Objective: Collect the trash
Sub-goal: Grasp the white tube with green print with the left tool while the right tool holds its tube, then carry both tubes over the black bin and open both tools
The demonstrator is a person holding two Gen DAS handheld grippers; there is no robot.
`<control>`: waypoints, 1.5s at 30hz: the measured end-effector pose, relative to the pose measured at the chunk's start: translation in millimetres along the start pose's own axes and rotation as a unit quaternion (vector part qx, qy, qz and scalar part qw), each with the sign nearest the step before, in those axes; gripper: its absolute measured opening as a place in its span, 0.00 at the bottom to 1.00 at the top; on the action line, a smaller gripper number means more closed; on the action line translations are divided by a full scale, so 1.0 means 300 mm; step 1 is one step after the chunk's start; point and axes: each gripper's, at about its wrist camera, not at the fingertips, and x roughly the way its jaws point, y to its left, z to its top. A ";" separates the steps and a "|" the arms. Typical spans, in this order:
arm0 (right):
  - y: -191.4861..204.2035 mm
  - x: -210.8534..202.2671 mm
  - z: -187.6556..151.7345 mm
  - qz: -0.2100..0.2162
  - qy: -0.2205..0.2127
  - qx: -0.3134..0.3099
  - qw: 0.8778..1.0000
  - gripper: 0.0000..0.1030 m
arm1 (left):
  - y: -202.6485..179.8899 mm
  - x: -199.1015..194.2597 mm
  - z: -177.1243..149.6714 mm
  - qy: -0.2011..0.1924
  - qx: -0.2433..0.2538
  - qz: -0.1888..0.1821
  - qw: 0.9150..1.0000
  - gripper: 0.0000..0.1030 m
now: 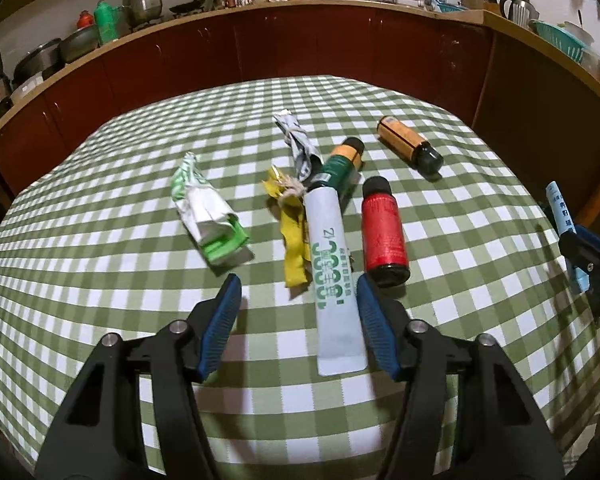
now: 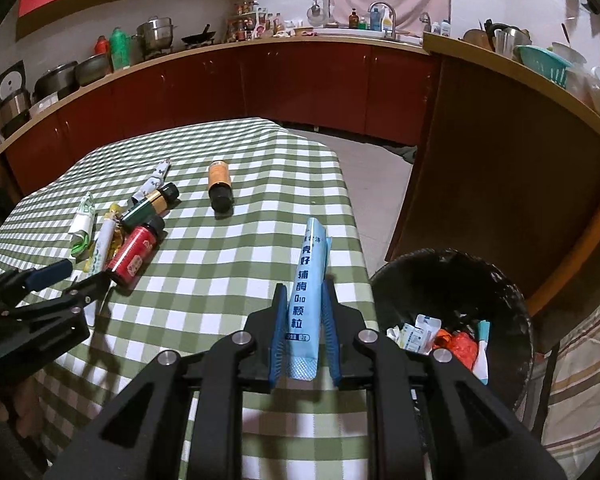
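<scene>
My left gripper [image 1: 298, 294] is open just above the checked tablecloth [image 1: 100, 240], with a white tube with green print [image 1: 334, 280] between its fingers, close to the right one. A red bottle [image 1: 382, 232], a yellow wrapper [image 1: 294, 240], a green-and-white wrapper [image 1: 208, 216], a green bottle [image 1: 340, 164], a grey wrapper [image 1: 300, 144] and an orange bottle [image 1: 408, 142] lie beyond. My right gripper [image 2: 305, 292] is shut on a light blue sachet [image 2: 306, 292], held over the table's right edge. A black trash bin [image 2: 512, 300] stands to the right, below.
The bin holds several packets [image 2: 416, 332]. A wooden counter [image 2: 500, 184] stands right behind the bin. Red kitchen cabinets [image 1: 300, 48] with pots and bottles on the worktop run along the back. My left gripper shows in the right wrist view [image 2: 60, 280].
</scene>
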 end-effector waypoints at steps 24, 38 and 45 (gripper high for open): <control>-0.124 -0.105 -0.013 -0.028 -0.049 0.020 0.998 0.18 | -0.160 -0.153 0.029 -0.066 0.050 -0.050 0.995 0.19; -0.356 -0.125 -0.041 -0.095 -0.059 0.057 0.992 0.18 | -0.534 -0.095 0.102 -0.087 0.121 -0.113 0.982 0.19; -0.425 -0.100 -0.066 -0.102 -0.054 0.068 0.991 0.18 | -0.666 -0.041 0.121 -0.079 0.144 -0.118 0.979 0.19</control>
